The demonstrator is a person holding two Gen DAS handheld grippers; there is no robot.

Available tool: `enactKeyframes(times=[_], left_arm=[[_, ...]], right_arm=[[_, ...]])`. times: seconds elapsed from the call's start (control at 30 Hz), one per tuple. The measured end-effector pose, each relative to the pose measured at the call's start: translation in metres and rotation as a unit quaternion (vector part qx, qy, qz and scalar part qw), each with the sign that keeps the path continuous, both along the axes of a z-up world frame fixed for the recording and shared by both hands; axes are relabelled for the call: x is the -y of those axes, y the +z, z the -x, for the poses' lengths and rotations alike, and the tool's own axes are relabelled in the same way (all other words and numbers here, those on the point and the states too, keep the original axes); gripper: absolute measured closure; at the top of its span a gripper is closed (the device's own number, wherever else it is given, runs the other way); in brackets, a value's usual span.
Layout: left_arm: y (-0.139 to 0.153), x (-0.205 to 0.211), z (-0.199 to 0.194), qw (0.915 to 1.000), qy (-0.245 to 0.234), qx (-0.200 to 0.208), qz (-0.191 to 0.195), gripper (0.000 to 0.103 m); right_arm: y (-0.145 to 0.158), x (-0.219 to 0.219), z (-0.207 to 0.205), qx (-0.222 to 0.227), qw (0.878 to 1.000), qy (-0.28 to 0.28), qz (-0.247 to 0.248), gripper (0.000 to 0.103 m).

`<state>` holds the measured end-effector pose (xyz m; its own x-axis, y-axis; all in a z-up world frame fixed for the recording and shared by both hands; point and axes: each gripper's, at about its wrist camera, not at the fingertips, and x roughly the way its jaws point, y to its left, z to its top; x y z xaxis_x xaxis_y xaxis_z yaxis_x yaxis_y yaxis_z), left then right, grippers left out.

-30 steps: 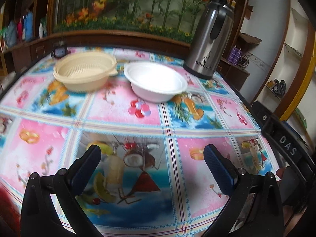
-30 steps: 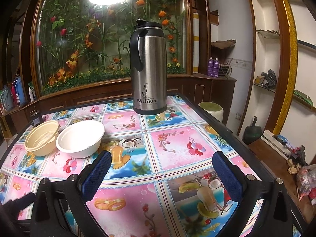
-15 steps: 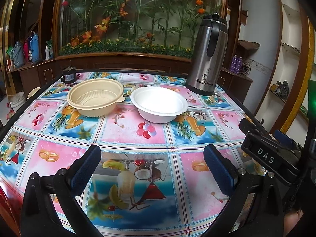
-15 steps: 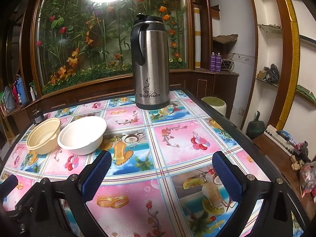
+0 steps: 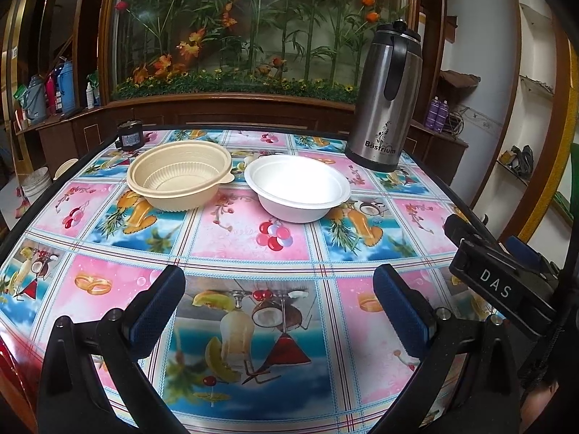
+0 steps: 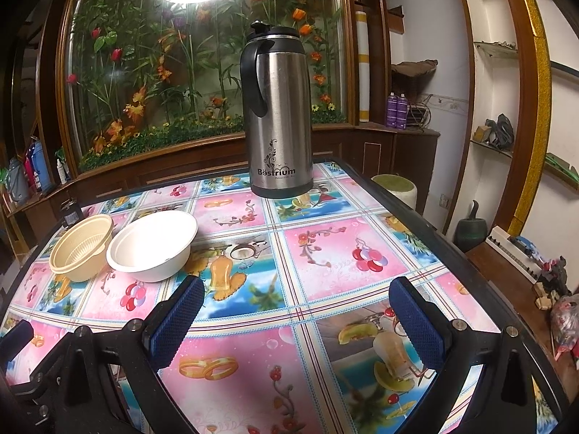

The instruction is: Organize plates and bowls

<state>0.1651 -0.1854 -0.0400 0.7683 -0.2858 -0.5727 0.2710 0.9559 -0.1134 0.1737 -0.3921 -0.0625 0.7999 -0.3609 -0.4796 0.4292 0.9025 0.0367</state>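
Jaws of left gripper (image 5: 278,305) and right gripper (image 6: 298,316) spread, empty, one beige bowl (image 5: 179,177), one white bowl (image 5: 297,188), one flask (image 6: 277,112).

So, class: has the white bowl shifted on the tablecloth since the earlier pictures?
No. The white bowl sits by the same cherry print, beside the beige bowl.
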Motion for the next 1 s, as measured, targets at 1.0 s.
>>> enactKeyframes(times=[1.0], left_arm=[[-0.006, -0.083, -0.056, 0.9762, 0.176, -0.082, 0.097, 0.0]], right_arm=[[-0.031, 0.005, -0.024, -0.013, 0.992, 0.051, -0.117, 0.0]])
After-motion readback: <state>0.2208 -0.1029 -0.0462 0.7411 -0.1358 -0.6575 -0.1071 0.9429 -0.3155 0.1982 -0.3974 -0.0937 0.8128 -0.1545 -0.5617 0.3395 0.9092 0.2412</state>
